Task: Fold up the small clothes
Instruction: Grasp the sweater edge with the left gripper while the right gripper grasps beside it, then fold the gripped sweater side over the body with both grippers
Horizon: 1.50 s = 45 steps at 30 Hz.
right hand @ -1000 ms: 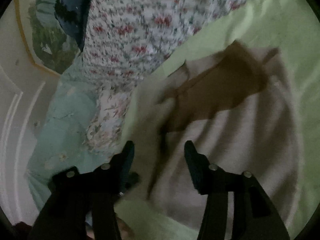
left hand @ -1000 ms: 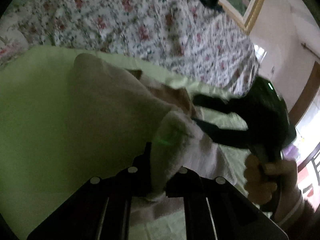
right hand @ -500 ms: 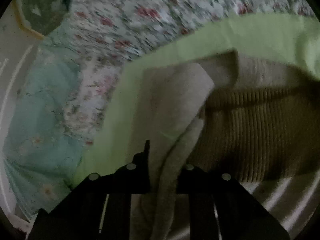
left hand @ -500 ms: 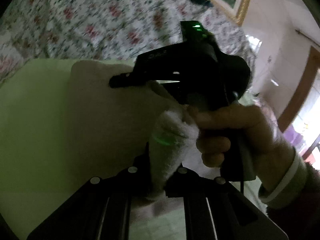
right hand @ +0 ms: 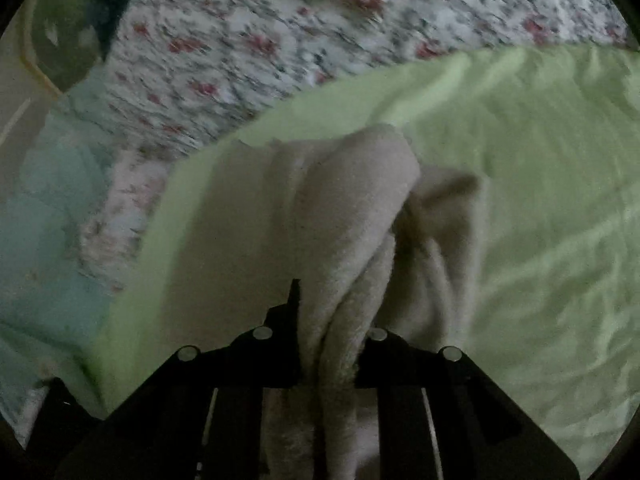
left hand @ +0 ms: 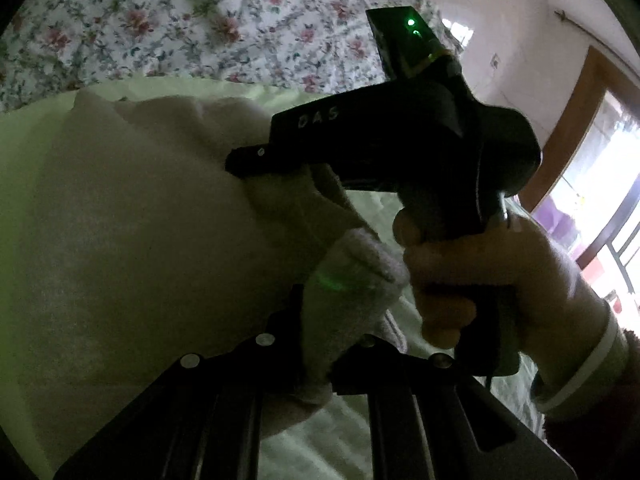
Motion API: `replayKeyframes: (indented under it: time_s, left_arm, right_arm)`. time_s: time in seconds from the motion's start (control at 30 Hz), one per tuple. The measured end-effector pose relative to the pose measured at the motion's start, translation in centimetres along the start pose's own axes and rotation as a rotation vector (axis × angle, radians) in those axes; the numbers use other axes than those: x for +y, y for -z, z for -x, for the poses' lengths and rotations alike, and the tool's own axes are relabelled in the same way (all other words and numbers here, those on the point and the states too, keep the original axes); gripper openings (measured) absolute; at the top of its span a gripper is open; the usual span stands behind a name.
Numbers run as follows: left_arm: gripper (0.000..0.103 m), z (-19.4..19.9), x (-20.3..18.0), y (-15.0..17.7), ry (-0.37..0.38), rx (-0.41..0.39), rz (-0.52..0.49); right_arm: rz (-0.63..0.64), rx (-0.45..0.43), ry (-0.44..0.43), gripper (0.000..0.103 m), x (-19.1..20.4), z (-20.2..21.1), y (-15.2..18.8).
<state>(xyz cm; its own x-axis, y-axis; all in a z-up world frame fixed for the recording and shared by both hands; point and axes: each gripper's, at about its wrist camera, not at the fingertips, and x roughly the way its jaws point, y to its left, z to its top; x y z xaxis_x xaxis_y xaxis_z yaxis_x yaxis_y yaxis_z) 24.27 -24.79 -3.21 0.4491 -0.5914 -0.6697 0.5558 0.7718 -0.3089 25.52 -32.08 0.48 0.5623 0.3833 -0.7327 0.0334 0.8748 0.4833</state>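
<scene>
A small beige fleecy garment (left hand: 132, 240) lies on a light green cloth (left hand: 24, 128). My left gripper (left hand: 316, 344) is shut on a bunched edge of the garment at the bottom of the left wrist view. The right gripper's black body (left hand: 400, 140), held by a hand (left hand: 472, 272), reaches over the garment there, its fingers (left hand: 248, 160) at a fold. In the right wrist view my right gripper (right hand: 332, 344) is shut on a fold of the beige garment (right hand: 352, 208), which is lifted and bunched over the green cloth (right hand: 540, 160).
A floral bedspread (left hand: 180, 20) surrounds the green cloth and also shows in the right wrist view (right hand: 280, 40). A pale teal quilt (right hand: 44, 220) lies to the left. A wooden door frame (left hand: 568, 120) and bright window stand at right.
My right gripper went from open above the garment to shut on a fold of it, and has drawn the fold up and across. My left gripper has kept its hold.
</scene>
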Motion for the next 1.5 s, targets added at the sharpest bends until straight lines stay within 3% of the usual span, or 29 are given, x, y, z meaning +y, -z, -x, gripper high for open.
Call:
replayKeyframes:
  time_s: [0.1,0.2,0.33,0.4,0.47,0.5,0.57,0.6,0.7,0.83,0.93,1.03,1.23,1.33,1.37,1.4,1.5]
  left_arm:
    - [0.009,0.0,-0.7,0.1,0.006,-0.008,-0.025]
    - [0.011,-1.2,-0.4,0.2,-0.003,0.035,-0.02]
    - [0.022,-1.6,0.3,0.9,0.017,0.098,0.007]
    - [0.043,-0.3,0.5,1.2,0.045,0.111,0.014]
    - [0.056,1.5,0.7,1.4,0.059,0.1,0.023]
    - [0.069,2.8,0.7,1.5,0.048,0.09,0.027]
    - [0.079,5.0,1.4,1.4,0.043,0.059,0.041]
    - [0.084,6.4,1.9,1.3,0.033,0.039,0.053]
    - [0.088,8.7,4.6,0.2,-0.011,-0.006,0.114]
    - [0.1,8.8,9.4,-1.4,-0.044,-0.01,0.248]
    - [0.101,7.5,13.5,-2.2,-0.014,0.004,0.37]
    - [0.101,5.1,15.8,-3.4,0.015,0.031,0.419]
    - [0.1,0.0,17.4,-4.6,0.064,0.11,0.422]
    - [0.09,-1.0,17.4,-4.0,0.083,0.119,0.413]
    - [0.082,-1.0,17.3,-4.0,0.086,0.12,0.407]
    - [0.066,-1.2,17.2,-4.1,0.107,0.12,0.397]
    - [0.057,-0.8,16.2,-4.2,0.095,0.11,0.37]
  right_arm:
    - [-0.011,-0.044,-0.017,0.016,-1.0,1.2,0.3]
    - [-0.021,-0.05,-0.018,0.017,-1.4,1.2,0.1]
    - [-0.026,-0.017,0.046,0.029,-2.2,0.2,0.8]
    - [-0.038,-0.035,0.065,0.037,-2.4,0.9,1.4]
    - [-0.045,-0.058,0.084,0.041,-2.5,1.9,2.1]
    - [-0.051,-0.07,0.093,0.044,-2.7,2.6,2.5]
    - [-0.066,-0.093,0.134,0.066,-2.9,3.9,3.2]
    - [-0.077,-0.102,0.145,0.068,-3.1,4.4,3.5]
    - [-0.134,-0.111,0.095,0.069,-4.2,5.5,4.2]
    - [-0.193,-0.095,0.041,0.07,-4.8,5.1,4.3]
    - [-0.224,-0.082,-0.025,0.07,-4.9,4.3,4.1]
    - [-0.229,-0.053,-0.067,0.072,-4.6,3.0,3.7]
    - [-0.242,-0.021,-0.087,0.072,-5.0,0.7,2.8]
    - [-0.227,-0.007,-0.089,0.072,-4.7,0.2,2.4]
    - [-0.217,0.001,-0.09,0.07,-4.6,0.0,2.3]
    - [-0.196,0.013,-0.084,0.06,-4.3,-0.3,2.3]
    - [-0.175,0.022,-0.084,0.038,-3.4,-0.7,2.4]
